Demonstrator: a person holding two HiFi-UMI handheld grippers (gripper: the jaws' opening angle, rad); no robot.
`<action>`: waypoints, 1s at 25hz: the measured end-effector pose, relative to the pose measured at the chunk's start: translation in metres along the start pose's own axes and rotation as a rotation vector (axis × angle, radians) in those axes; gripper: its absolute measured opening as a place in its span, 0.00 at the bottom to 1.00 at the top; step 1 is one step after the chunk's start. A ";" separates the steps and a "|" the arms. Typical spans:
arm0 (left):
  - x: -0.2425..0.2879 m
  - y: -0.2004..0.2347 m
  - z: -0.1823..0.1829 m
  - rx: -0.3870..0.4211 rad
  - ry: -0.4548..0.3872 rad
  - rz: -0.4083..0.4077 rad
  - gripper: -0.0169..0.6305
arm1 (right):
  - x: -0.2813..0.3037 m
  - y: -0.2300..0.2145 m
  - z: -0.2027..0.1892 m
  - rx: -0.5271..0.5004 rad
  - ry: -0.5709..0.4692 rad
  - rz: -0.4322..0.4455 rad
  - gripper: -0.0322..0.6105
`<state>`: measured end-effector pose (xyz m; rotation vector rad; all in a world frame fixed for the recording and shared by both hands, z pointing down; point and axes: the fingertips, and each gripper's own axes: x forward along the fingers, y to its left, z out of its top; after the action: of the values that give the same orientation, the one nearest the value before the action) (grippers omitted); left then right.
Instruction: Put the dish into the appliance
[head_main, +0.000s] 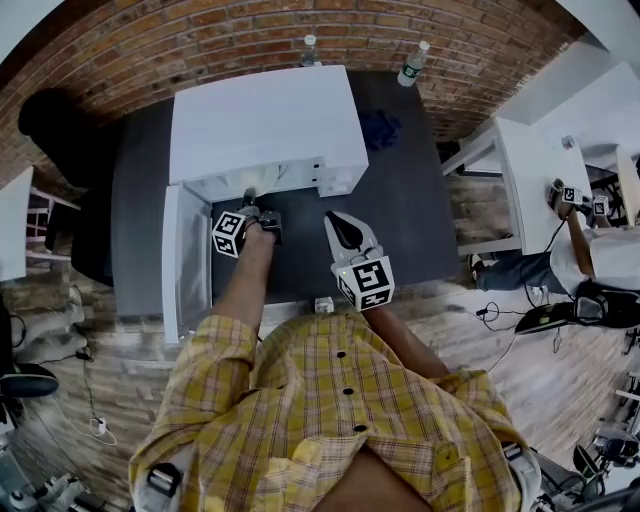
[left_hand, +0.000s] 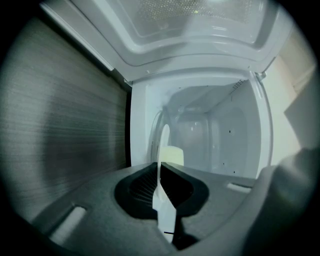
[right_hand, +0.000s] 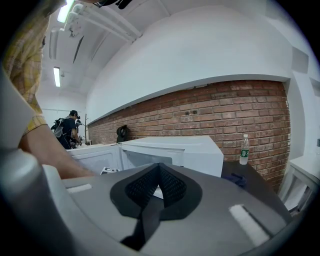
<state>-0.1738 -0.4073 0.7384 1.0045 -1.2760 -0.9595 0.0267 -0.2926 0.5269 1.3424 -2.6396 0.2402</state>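
A white microwave (head_main: 268, 122) is seen in the head view on a dark table (head_main: 140, 230), toward the 12 o'clock side of it. Its door (head_main: 172, 262) is swung open toward 9 o'clock. The left gripper (head_main: 252, 212) is held at the mouth of the oven, its marker cube just at 7 o'clock of the opening.

In the left gripper view the jaws of the left gripper (left_hand: 160, 171) are clamped on a thin white dish (left_hand: 163, 212), which is seen edge-on and standing nearly upright. The upper part of the dish reaches toward 12 o'clock, into the pale cavity (left_hand: 215, 135) of the microwave. A pale yellowish patch is seen just at 1 o'clock of the jaw tips; what it is cannot be told. The dark striped inner face of the door (left_hand: 65, 125) fills the side at 9 o'clock.

The right gripper (head_main: 341, 230) is held above the table at 3 o'clock of the left one, apart from the microwave. In the right gripper view its jaws (right_hand: 159, 169) are brought together and nothing is held between them. Beyond them the microwave (right_hand: 175, 150) is seen at 12 o'clock. A bottle (right_hand: 244, 149) stands at 2 o'clock before a brick wall (right_hand: 210, 110), and a blue cloth (right_hand: 235, 179) lies on the table below it.
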 end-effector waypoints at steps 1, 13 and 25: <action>0.000 0.000 0.000 -0.002 0.005 0.000 0.04 | 0.000 0.000 0.000 0.001 0.002 0.000 0.05; -0.011 -0.005 0.000 -0.009 0.024 -0.056 0.15 | -0.004 0.007 -0.006 0.025 0.007 0.025 0.05; -0.059 -0.003 -0.005 -0.006 0.073 -0.101 0.15 | -0.011 0.009 -0.010 0.053 -0.022 0.009 0.05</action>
<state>-0.1725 -0.3510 0.7188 1.0980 -1.1698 -0.9945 0.0266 -0.2762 0.5332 1.3569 -2.6758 0.3001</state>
